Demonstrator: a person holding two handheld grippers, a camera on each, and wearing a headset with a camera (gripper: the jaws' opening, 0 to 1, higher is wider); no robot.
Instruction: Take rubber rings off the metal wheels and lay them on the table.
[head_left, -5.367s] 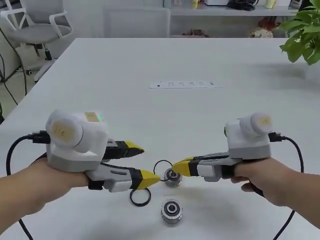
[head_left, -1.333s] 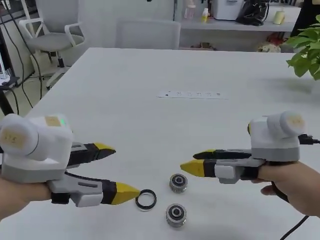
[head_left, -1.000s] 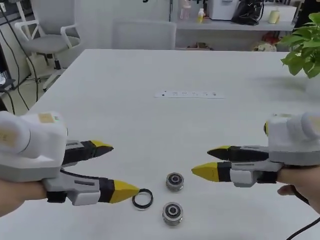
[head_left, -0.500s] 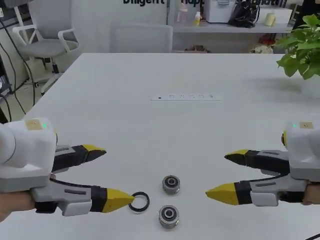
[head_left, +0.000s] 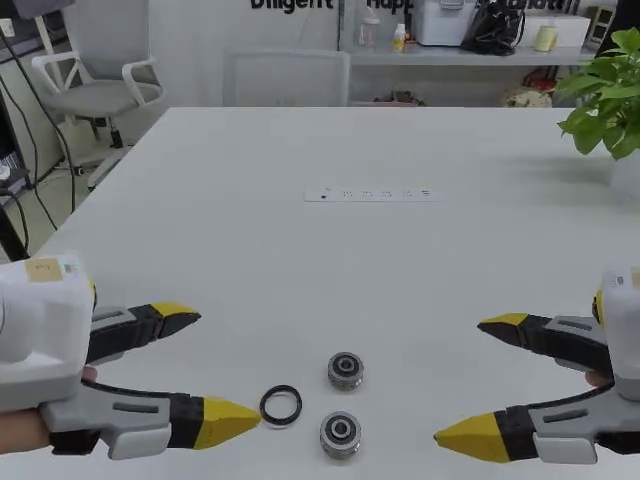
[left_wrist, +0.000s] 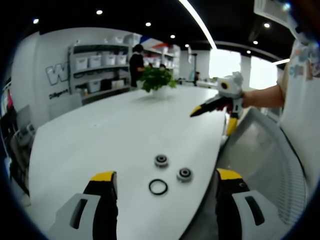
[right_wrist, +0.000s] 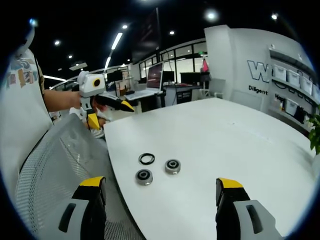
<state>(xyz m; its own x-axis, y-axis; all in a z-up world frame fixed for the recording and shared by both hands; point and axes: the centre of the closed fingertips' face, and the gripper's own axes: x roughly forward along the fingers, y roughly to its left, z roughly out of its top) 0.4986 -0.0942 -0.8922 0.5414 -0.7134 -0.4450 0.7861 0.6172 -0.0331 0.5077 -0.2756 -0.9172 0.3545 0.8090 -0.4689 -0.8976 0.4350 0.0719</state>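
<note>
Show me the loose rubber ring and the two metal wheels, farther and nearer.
rubber ring (head_left: 264, 406), head view, left side of its band
farther wheel (head_left: 345, 369), head view, centre of its hub
nearer wheel (head_left: 340, 433), head view, centre of its hub

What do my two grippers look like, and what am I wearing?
The left gripper and the right gripper match: a white boxy housing, two grey jaws that turn black and end in pointed yellow tips. The left housing carries a pale yellow label on top. The person wears a white short-sleeved shirt with a coloured print.
</note>
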